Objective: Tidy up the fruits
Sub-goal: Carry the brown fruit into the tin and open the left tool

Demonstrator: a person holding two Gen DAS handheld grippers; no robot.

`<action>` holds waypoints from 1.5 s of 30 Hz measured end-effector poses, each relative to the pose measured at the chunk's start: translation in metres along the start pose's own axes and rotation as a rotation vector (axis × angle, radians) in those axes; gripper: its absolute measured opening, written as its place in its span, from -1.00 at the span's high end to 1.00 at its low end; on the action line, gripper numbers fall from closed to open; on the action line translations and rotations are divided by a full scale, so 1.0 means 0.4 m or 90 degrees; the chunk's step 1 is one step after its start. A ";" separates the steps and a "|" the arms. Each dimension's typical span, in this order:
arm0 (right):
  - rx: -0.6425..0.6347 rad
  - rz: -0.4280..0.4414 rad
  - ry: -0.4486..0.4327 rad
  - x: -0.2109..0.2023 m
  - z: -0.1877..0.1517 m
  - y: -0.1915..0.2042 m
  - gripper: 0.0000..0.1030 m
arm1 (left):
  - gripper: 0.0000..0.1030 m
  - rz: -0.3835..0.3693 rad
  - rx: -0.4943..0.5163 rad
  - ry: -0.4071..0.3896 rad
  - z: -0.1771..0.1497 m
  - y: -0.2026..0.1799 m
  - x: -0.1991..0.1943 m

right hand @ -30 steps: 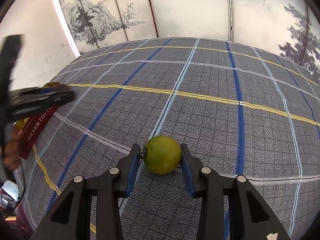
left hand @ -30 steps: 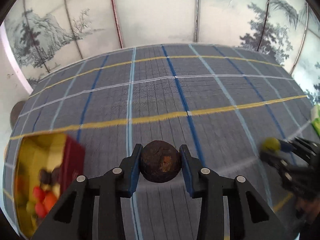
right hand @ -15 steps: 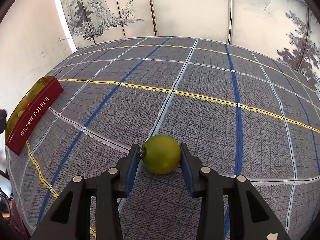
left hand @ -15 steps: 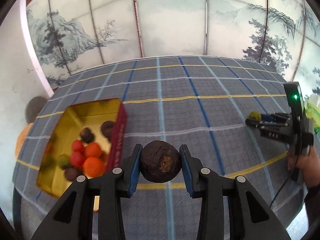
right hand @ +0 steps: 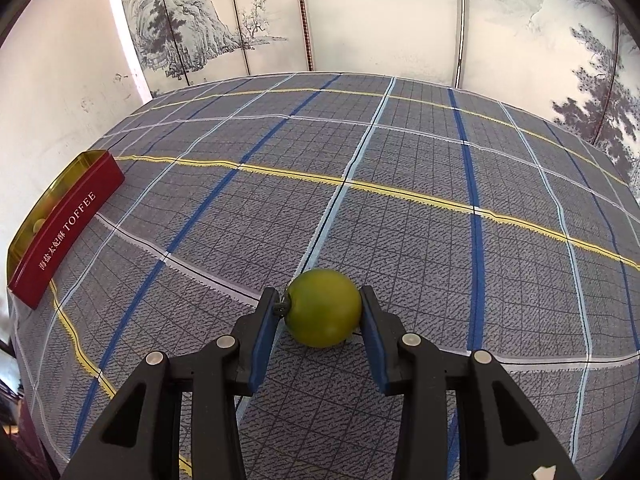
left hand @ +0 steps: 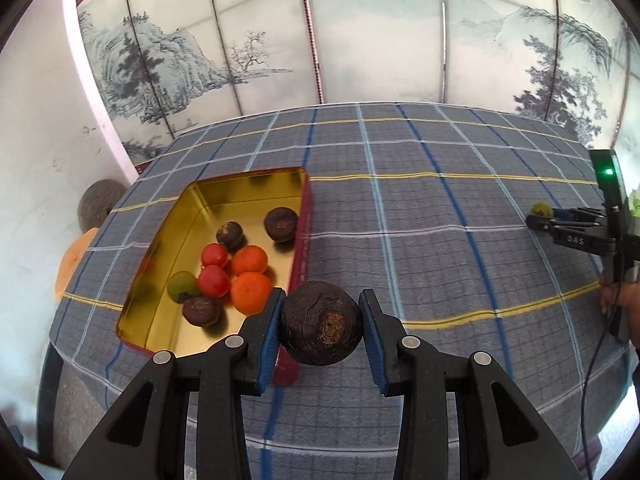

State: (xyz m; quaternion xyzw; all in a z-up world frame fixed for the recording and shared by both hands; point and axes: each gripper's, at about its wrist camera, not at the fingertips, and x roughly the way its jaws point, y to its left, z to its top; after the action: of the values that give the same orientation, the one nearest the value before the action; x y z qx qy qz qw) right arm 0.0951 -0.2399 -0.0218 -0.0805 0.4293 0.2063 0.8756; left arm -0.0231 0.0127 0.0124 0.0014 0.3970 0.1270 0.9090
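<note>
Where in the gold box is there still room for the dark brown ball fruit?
The far half of the gold-lined red tin box is bare, between its back wall and the farthest dark brown fruit. The near end is crowded: two orange fruits, red tomatoes, a green fruit and more brown ones. The checked tablecloth right of the box is bare.

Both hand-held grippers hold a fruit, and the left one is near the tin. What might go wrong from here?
1. The dark fruit in the left hand-held gripper is round and pinched only at its sides; it may slip out.
2. It hangs near the tin's red wall, so a release here may bounce off the rim.
3. Fruits already crowd the tin's near end; a drop may knock an orange.
</note>
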 end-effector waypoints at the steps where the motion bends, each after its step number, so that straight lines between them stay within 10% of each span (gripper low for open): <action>1: 0.001 0.001 0.000 0.000 0.000 0.000 0.27 | 0.25 0.004 0.000 0.000 0.002 0.003 0.004; 45: -0.039 -0.039 0.007 0.006 0.000 0.028 0.25 | 0.22 0.089 0.014 0.068 0.131 0.281 0.296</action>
State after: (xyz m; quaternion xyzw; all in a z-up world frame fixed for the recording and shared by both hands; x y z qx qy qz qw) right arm 0.0915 -0.2290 -0.0232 -0.1217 0.4246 0.1923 0.8763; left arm 0.0662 0.1541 -0.0257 0.0325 0.4452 0.1855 0.8754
